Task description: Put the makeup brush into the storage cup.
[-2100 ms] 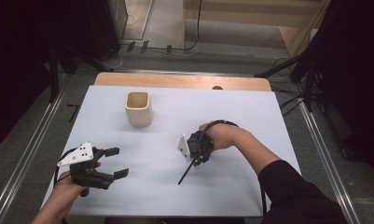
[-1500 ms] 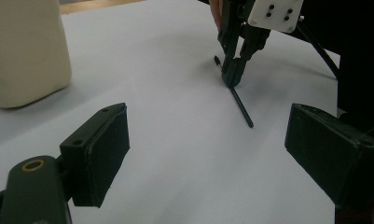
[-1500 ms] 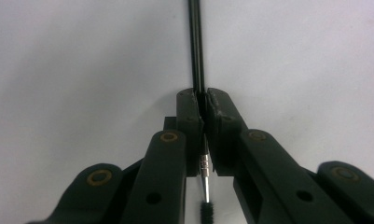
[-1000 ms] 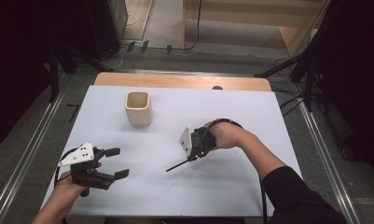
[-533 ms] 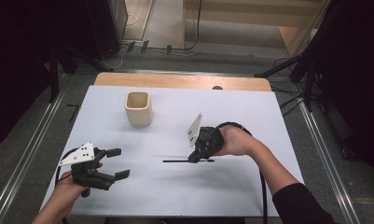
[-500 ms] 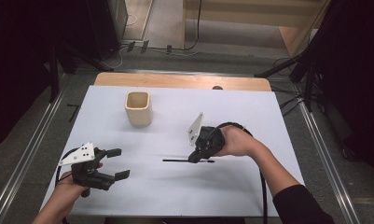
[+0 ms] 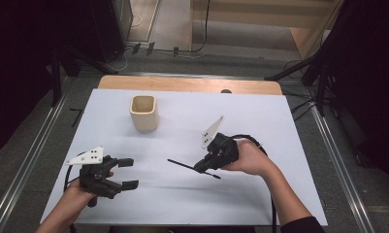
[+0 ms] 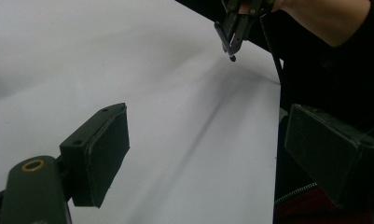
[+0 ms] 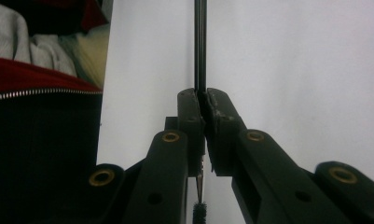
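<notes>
My right gripper (image 7: 202, 168) (image 9: 202, 100) is shut on a thin black rod (image 7: 182, 165) (image 9: 200, 42), just right of the table's middle. The rod lies nearly level and sticks out of both sides of the jaws, its long end toward the left. In the right gripper view a small bristly tip shows at the rod's near end (image 9: 198, 212). My left gripper (image 7: 129, 173) (image 8: 212, 144) stands open at the near left with nothing between its pads. In the left gripper view the right gripper (image 8: 232, 32) and the rod's tip show far off. A beige cup (image 7: 144, 112) stands upright at the back left.
The white table top (image 7: 182, 204) has a wooden strip (image 7: 189, 85) along its far edge. Metal rails (image 7: 32, 155) run along both sides. Cables trail from both grippers toward the person.
The right hand has moved right and a little up with the rod. The rod has swung from pointing down-left to lying nearly level. The left gripper has stayed put.
</notes>
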A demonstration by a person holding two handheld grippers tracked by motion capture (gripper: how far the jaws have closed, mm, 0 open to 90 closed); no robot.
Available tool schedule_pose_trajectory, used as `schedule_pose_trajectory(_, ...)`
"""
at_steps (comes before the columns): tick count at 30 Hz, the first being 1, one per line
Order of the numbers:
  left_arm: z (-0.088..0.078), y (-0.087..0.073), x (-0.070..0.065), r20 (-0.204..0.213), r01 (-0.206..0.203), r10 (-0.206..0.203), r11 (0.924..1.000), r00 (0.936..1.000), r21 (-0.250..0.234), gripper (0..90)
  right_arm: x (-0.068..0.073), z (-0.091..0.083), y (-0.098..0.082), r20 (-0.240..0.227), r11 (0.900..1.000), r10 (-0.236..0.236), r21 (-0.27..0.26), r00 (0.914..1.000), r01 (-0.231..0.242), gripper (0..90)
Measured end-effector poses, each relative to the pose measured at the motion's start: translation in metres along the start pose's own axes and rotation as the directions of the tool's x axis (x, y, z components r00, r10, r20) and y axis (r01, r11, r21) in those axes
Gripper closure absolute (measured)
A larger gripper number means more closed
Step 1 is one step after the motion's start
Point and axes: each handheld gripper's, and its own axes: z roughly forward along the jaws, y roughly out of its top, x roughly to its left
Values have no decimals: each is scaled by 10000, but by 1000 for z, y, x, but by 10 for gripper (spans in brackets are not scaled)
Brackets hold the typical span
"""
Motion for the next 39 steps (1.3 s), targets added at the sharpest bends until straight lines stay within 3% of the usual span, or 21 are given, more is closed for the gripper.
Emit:
schedule_pose_trajectory(3,3,2,-1,-335,124,-119,9998,9994,161,139,2,0,-1,166,9998,189,0,9997,-189,869)
schedule_pose_trajectory(5,5,3,-3,-631,-56,66,9998,9980,166,139,3,-2,-4,239,9992,377,-157,9990,-373,869)
schedule_pose_trajectory(8,11,5,-9,-1354,-293,316,9994,9903,191,139,1,-3,-8,288,9978,608,-279,9977,-600,869)
schedule_pose_trajectory(10,13,5,-10,-1387,-233,272,9993,9900,291,139,1,-2,-10,333,9976,643,-278,9974,-634,869)
schedule_pose_trajectory(13,16,5,-8,-1080,49,8,9987,9941,517,138,2,0,-13,394,9965,812,165,9959,-819,868)
schedule_pose_trajectory(14,17,7,-5,-637,438,-400,9973,9972,593,139,2,0,-13,383,9955,902,271,9952,-913,868)
schedule_pose_trajectory(15,18,8,-4,-473,590,-557,9958,9973,698,139,2,1,-14,378,9949,933,341,9949,-946,868)
schedule_pose_trajectory(20,24,14,-3,-385,334,-299,9952,9988,923,139,4,1,-15,493,9931,917,690,9946,-950,868)
schedule_pose_trajectory(24,33,17,1,-369,363,-323,9928,9988,1137,140,8,-2,-14,818,9922,663,999,9944,-743,868)
schedule_pose_trajectory(33,48,39,-4,-89,190,-178,9858,9998,1667,140,4,1,-12,612,9886,618,1334,9962,-695,868)
schedule_pose_trajectory(34,52,44,-4,-81,78,-64,9816,9999,1908,140,2,2,-9,498,9869,483,1517,9976,-554,868)
schedule_pose_trajectory(39,62,52,-4,79,-96,81,9760,9999,2175,140,5,5,2,466,9759,236,2156,9986,-331,868)
